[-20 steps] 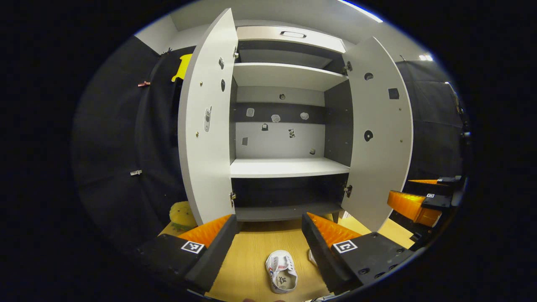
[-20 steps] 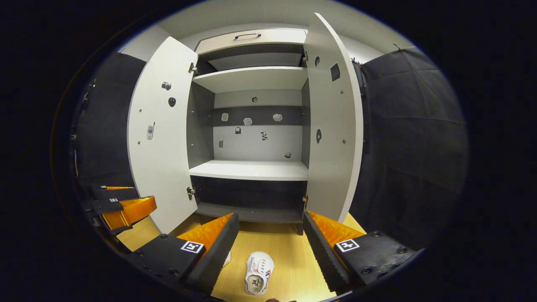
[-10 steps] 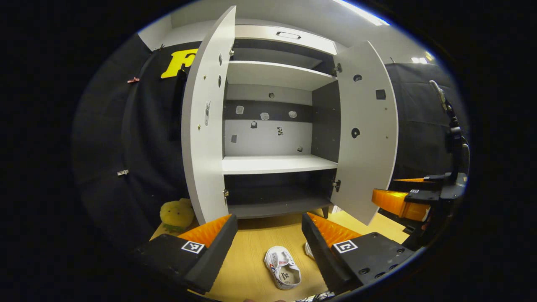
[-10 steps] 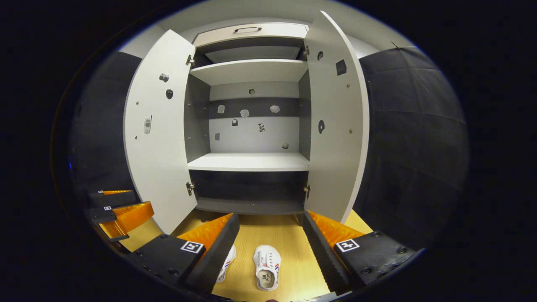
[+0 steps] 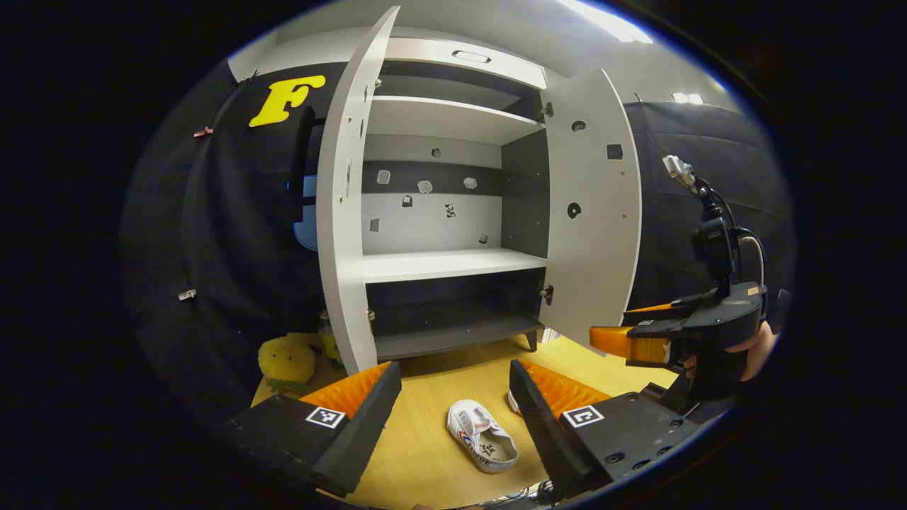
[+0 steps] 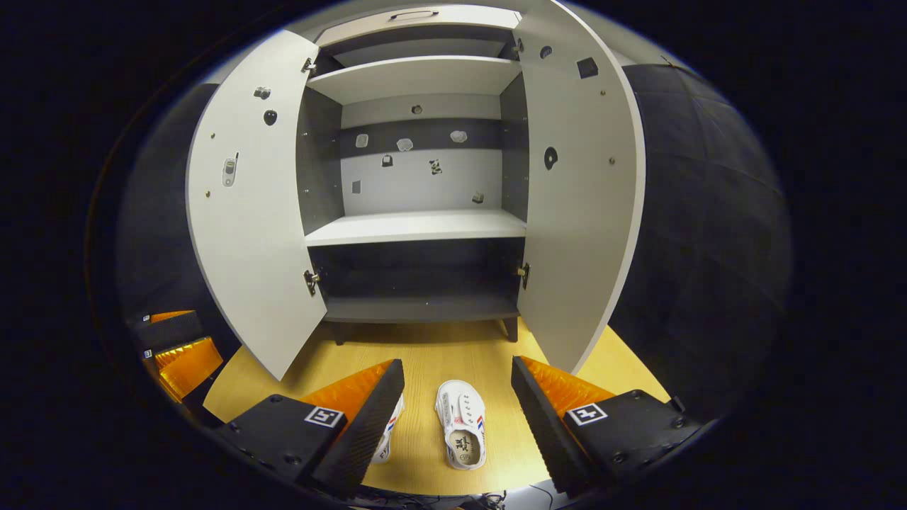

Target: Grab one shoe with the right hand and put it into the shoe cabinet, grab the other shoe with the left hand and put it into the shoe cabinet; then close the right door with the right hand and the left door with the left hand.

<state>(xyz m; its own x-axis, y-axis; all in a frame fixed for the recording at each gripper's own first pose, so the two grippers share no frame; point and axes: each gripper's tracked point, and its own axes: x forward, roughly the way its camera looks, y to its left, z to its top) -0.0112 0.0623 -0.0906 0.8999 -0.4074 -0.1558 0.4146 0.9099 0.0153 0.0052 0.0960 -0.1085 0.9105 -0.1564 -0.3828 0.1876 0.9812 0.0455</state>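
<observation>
Left gripper view: my left gripper (image 5: 453, 397) hangs released above the pale wooden floor (image 5: 425, 453); a small white canvas shoe (image 5: 482, 445) lies between its fingers, angled.

Right gripper view: my right gripper (image 6: 457, 397), also released, frames the other white shoe (image 6: 460, 433), toe toward the open grey shoe cabinet (image 6: 418, 227), long axis along my fingers.

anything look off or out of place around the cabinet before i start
One shoe lies tipped on its side and angled on the wooden floor. A yellow plush toy sits on the floor behind the open left door. Nothing looks spilled or damaged.
</observation>
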